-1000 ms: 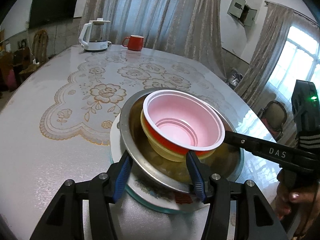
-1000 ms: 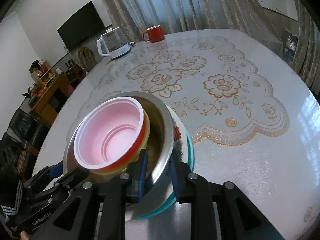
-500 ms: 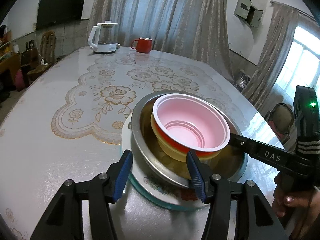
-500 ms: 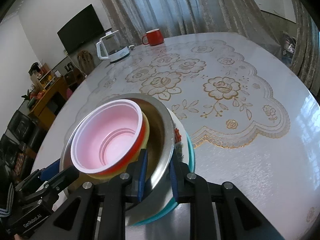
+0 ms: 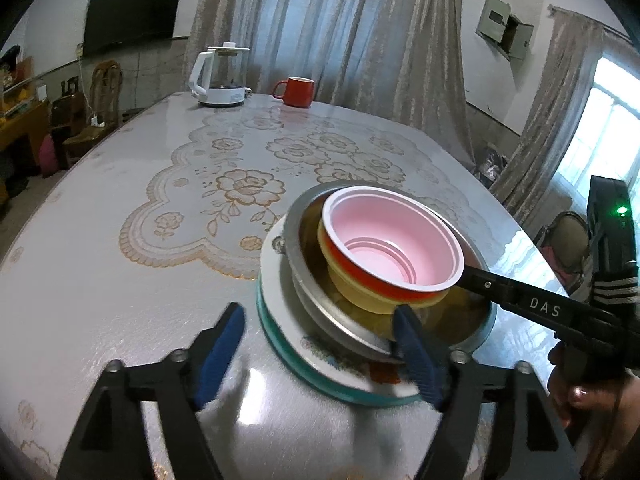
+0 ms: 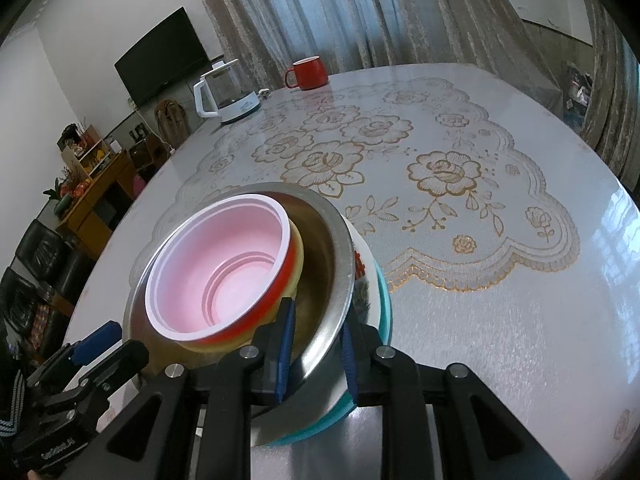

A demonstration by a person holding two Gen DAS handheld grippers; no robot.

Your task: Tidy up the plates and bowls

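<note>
Glossy round table (image 5: 100, 248) under a lace-pattern cloth carries one nested stack near its front edge, widest at the bottom so it sits stable: teal-rimmed floral plate (image 5: 288, 344), steel bowl (image 6: 336, 240), yellow bowl (image 5: 360, 300), then red plastic bowl (image 5: 392, 240) with ribbed pink interior. Right gripper (image 6: 314, 344) pinches the steel bowl's thin rim, apparently steadying or shifting the stack; left gripper (image 5: 320, 352) gapes wide, holding nothing, at the plate's edge.

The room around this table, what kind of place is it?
Most likely a home living or dining room: a wall-mounted TV, long curtains, and a table with a lace-pattern cover holding a kettle and a red mug.
</note>
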